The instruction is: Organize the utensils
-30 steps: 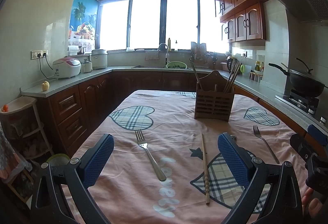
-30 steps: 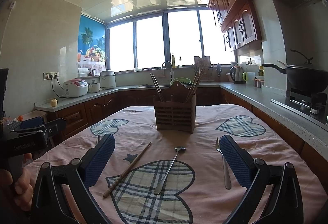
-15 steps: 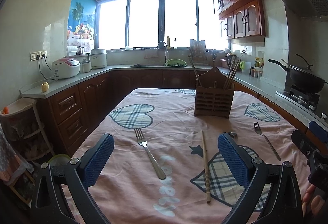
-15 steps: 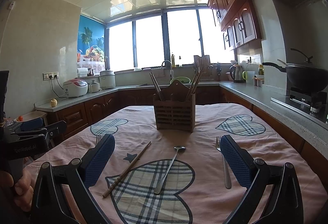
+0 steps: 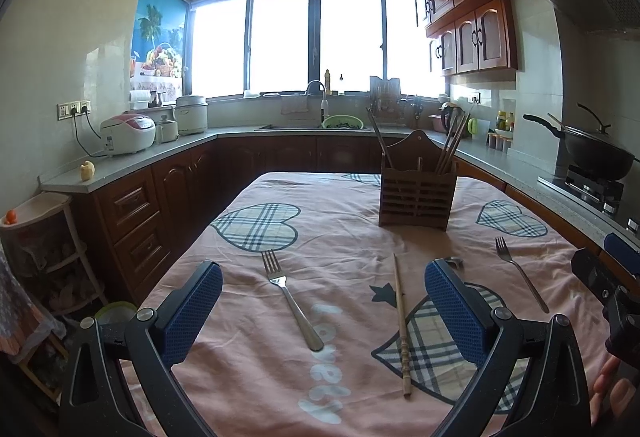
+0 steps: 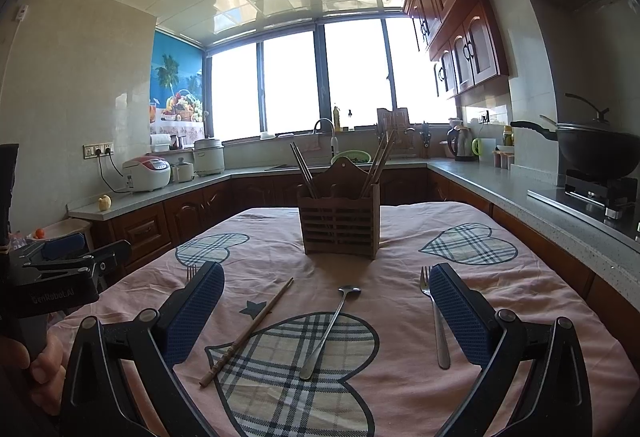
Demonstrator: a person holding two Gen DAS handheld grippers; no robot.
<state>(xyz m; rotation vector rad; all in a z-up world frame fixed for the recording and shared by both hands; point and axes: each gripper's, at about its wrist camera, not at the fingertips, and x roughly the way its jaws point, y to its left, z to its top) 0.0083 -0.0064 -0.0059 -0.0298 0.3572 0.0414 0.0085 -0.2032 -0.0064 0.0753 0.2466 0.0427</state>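
Note:
A brown wooden utensil holder [image 5: 416, 197] with chopsticks in it stands on the pink tablecloth; it also shows in the right wrist view [image 6: 339, 223]. A fork [image 5: 290, 299] and a wooden chopstick [image 5: 401, 321] lie between the fingers of my open, empty left gripper [image 5: 323, 301]. A second fork [image 5: 520, 273] lies at the right. In the right wrist view a chopstick [image 6: 250, 329], a spoon [image 6: 330, 329] and a fork [image 6: 436, 321] lie before my open, empty right gripper [image 6: 326, 305]. Both grippers hover above the table's near edge.
Kitchen counters [image 5: 132, 161] run along the left, back and right walls. A wok [image 5: 596, 153] sits on the stove at the right. A rice cooker [image 5: 128, 135] stands at the left. The left gripper's body [image 6: 52, 277] shows at the left of the right wrist view.
Both views have shifted only slightly. Both grippers stay open and nothing on the table has moved.

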